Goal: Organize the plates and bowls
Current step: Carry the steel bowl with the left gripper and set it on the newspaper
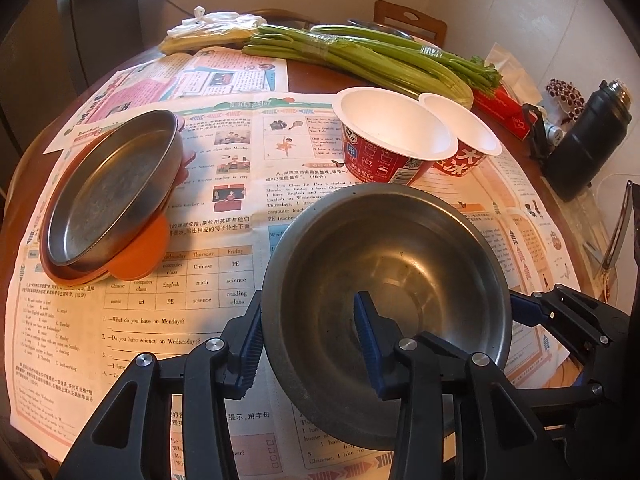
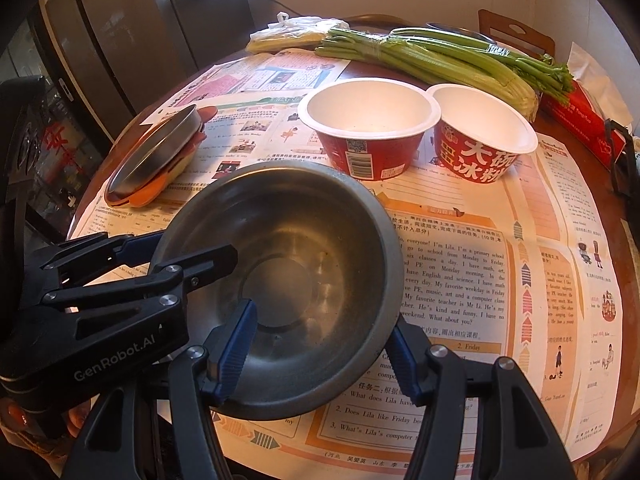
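Observation:
A steel bowl (image 1: 400, 280) (image 2: 288, 264) sits near the table's front on newspaper. My left gripper (image 1: 308, 344) straddles its left rim, one finger outside, one inside. My right gripper (image 2: 320, 352) straddles its near right rim the same way; it also shows in the left wrist view (image 1: 524, 312). The left gripper shows in the right wrist view (image 2: 180, 252). Whether either is clamped tight on the rim I cannot tell. A steel plate (image 1: 116, 184) (image 2: 156, 156) lies tilted on orange plates at the left. Two red paper bowls (image 1: 396, 132) (image 2: 368, 120) stand behind.
Celery (image 1: 360, 56) and a plastic bag (image 1: 216, 28) lie at the back. A black flask (image 1: 588, 140) and a red box (image 2: 580, 120) stand at the right. Newspaper (image 2: 460, 280) covers the round table. A chair back (image 1: 408, 20) is behind.

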